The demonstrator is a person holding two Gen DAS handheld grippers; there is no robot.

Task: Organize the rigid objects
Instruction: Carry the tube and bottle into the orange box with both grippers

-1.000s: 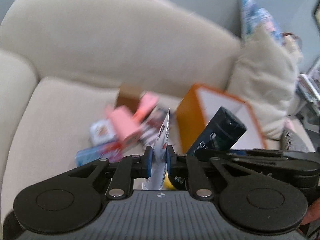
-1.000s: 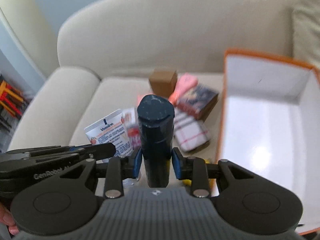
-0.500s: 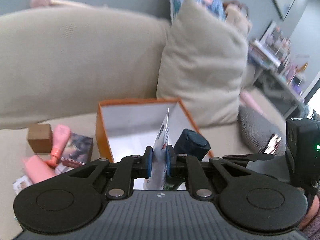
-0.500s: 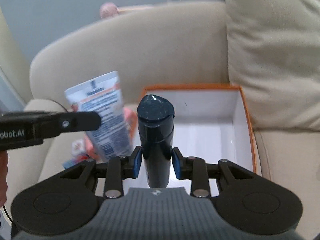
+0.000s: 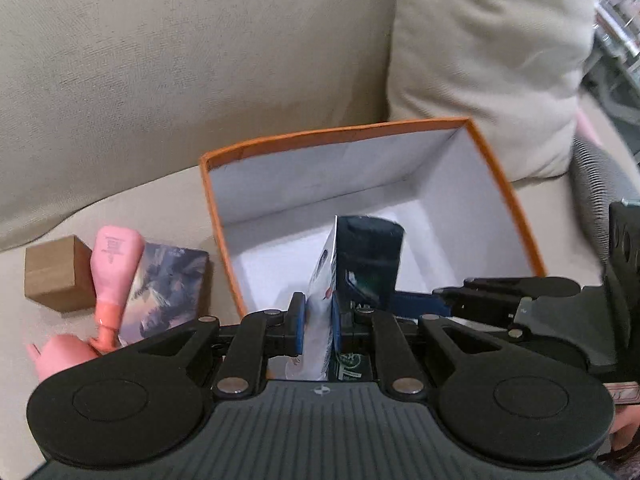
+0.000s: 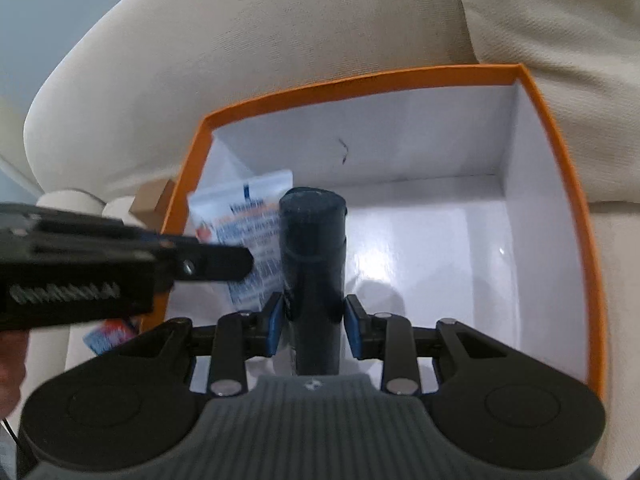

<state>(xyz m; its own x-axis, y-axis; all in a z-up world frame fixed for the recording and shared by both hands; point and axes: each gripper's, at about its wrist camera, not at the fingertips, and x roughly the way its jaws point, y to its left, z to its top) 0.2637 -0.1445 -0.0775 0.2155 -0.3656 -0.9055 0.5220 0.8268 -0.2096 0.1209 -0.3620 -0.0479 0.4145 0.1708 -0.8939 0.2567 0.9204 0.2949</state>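
Pads of the left gripper (image 5: 316, 322) pinch a flat white printed sachet (image 5: 320, 280) by its lower edge, so it stands on edge, thin side toward the camera, over the near part of the open orange-rimmed cardboard box with white inside walls (image 5: 340, 136). The right gripper (image 6: 314, 322) clamps a dark navy cylindrical bottle (image 6: 314, 248) low on its body, the flat cap end pointing away into the box. Both items hang side by side above the white floor, the sachet just left of the bottle; whether the two touch is hard to say through the blur. Holding each near its base looks deliberate: it leaves the far end free to go down into the box first, and keeps the fingers clear of the box walls.

The box floor appears bare apart from shadows, so these are likely the first things going in. Left of the box, on the beige fabric sofa seat (image 5: 132, 200), a small brown cardboard cube (image 5: 56, 276), a pink plastic squeeze tube (image 5: 112, 268) and a dark illustrated card pack (image 5: 168, 292) lie together, still to be sorted. A beige cushion (image 5: 488, 60) leans behind the box's far right corner.
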